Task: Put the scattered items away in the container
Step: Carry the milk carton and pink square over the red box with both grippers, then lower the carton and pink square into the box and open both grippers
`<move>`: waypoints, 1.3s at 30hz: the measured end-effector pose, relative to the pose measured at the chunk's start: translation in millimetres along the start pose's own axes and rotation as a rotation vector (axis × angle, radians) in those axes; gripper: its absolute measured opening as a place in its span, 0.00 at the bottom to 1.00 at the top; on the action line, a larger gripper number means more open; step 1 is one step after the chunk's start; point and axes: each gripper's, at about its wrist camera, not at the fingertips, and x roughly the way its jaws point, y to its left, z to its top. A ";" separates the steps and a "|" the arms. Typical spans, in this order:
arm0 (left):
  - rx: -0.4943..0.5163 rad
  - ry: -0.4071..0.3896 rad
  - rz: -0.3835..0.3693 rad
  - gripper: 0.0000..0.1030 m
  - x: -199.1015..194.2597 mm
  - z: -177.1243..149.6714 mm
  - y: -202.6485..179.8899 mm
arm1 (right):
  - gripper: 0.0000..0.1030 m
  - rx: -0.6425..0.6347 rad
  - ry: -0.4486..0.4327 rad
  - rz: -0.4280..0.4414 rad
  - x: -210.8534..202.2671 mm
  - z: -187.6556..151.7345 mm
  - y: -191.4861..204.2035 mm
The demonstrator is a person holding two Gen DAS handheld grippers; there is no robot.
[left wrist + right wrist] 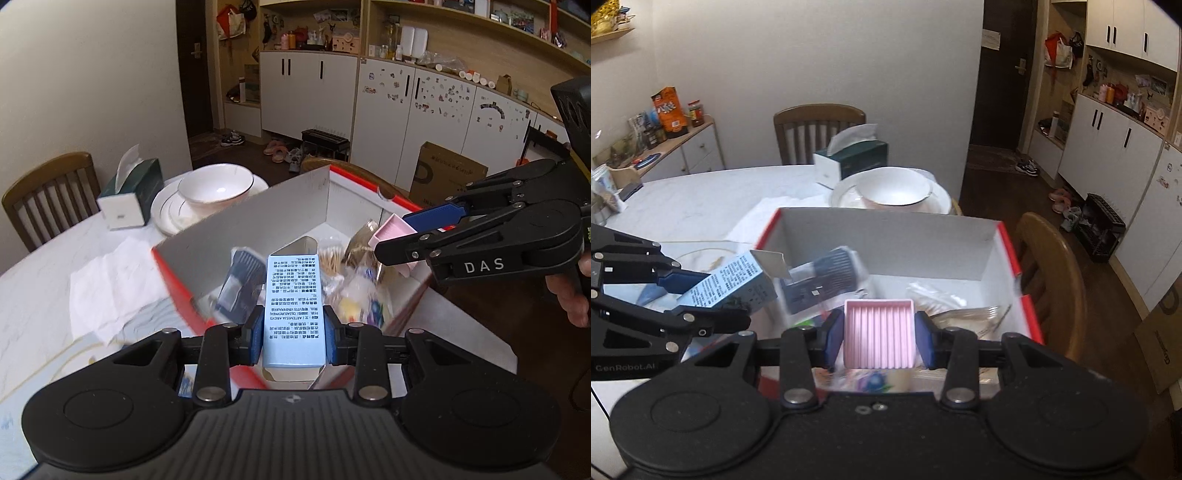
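Note:
My left gripper is shut on a light blue carton with printed text and holds it over the near edge of the red-rimmed white box. The carton also shows in the right wrist view. My right gripper is shut on a pink ribbed tray and holds it above the box. The tray shows in the left wrist view over the box's right side. Inside the box lie a dark blue packet, cotton swabs and several plastic-wrapped items.
A white bowl on a plate, a green tissue box and a crumpled white tissue lie on the marble table behind and left of the box. Wooden chairs stand at the table's edges.

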 end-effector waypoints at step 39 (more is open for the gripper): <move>-0.040 0.290 0.031 0.29 147.8 51.1 -6.9 | 0.39 -0.004 0.253 0.028 141.0 33.5 -61.3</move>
